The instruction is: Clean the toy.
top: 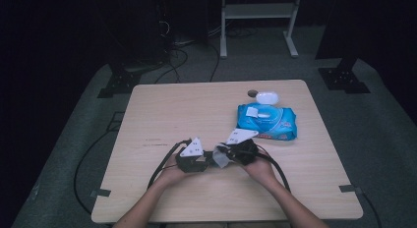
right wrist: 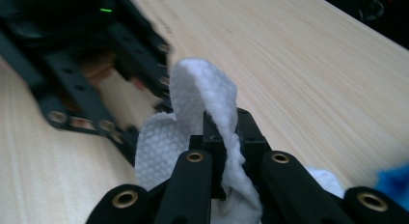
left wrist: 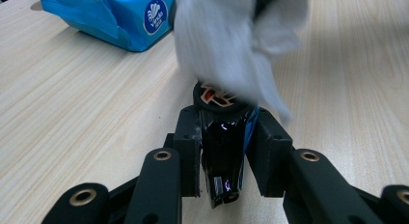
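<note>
Black left jaws: clamped on a small glossy black object (left wrist: 222, 161) with a round cap bearing a red-and-gold emblem; its body sits squeezed between the two pads in the left gripper view.
Left gripper (top: 193, 161): low over the near middle of the table in the high view, with its grey three-cornered plate on top and a cable trailing back towards the person.
Right jaws: pinched tight on a white wipe (right wrist: 212, 137), a textured sheet that loops up over the pads and hangs down on either side in the right gripper view.
Right gripper (top: 240, 152): just beside the left one, the two tips meeting nose to nose above the wood.
Wipe against object: in the left gripper view the wipe (left wrist: 231, 40) drapes down onto the capped end of the black object, touching or all but touching it (blur makes the exact contact hard to tell).
Hands: left hand (top: 173, 175) and right hand (top: 261, 169) hold the grippers from the near edge, forearms entering from the bottom.
Blue wipe pack (top: 267, 121): lying flat on the table beyond the right gripper, near it but apart, with a white flap on top.
White lid (top: 267, 97): a small round piece at the far edge behind the pack, with a dark round thing just beside it.
Table (top: 162, 115): light wood.
</note>
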Tool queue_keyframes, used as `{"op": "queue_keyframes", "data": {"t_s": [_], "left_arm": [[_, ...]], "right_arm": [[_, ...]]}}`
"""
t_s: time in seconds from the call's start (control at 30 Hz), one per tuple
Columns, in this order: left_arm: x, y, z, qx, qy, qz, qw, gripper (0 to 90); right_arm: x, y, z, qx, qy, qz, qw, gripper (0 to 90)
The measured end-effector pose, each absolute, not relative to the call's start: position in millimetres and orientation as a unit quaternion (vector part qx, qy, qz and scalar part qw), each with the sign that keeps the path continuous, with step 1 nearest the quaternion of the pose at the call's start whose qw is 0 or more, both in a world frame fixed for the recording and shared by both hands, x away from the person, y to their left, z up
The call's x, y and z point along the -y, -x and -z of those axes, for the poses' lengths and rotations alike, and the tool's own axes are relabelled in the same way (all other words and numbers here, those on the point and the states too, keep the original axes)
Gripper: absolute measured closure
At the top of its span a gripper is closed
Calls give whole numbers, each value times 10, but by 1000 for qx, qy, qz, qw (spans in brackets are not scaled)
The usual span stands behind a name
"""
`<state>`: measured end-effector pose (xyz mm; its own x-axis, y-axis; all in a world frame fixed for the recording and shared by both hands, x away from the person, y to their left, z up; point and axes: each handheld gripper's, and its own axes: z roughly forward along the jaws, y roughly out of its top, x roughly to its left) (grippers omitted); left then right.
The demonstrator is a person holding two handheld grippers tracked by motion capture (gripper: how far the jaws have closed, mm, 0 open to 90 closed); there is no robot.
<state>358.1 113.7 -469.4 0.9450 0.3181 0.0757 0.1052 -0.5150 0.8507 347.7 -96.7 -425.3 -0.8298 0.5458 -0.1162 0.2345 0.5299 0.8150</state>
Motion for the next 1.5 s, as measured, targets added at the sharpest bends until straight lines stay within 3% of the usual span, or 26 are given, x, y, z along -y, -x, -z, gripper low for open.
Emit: {"op": "queue_keyframes", "data": {"t_s": [0.2,0.37,0.53,0.8,0.93,1.0,1.27,1.5], "left_arm": [[-1141,-3586,4687,-120,-865,-111,474,678],[-1146,-3599,4698,-123,-862,-106,481,678],[-1147,-3606,4700,-124,-861,-103,482,678],[-1159,-3619,4690,-117,-864,-110,476,678],[-1161,-3623,4690,-115,-865,-112,475,679],[-1162,-3632,4691,-118,-865,-110,476,678],[-1225,-3660,4684,-133,-859,-114,481,685],[-1199,-3652,4683,-126,-861,-120,477,696]], "right_arm": [[981,-3499,4221,-864,-221,-400,209,853],[1488,-3637,4208,-848,-282,-380,239,854],[1607,-3666,4222,-842,-301,-389,222,854],[1295,-3663,4223,-851,-269,-408,193,855],[1402,-3693,4221,-847,-279,-407,198,855],[1505,-3688,4230,-843,-294,-414,177,856],[1545,-3657,4247,-837,-301,-416,186,855],[1250,-3667,4220,-843,-283,-429,163,856]]}}
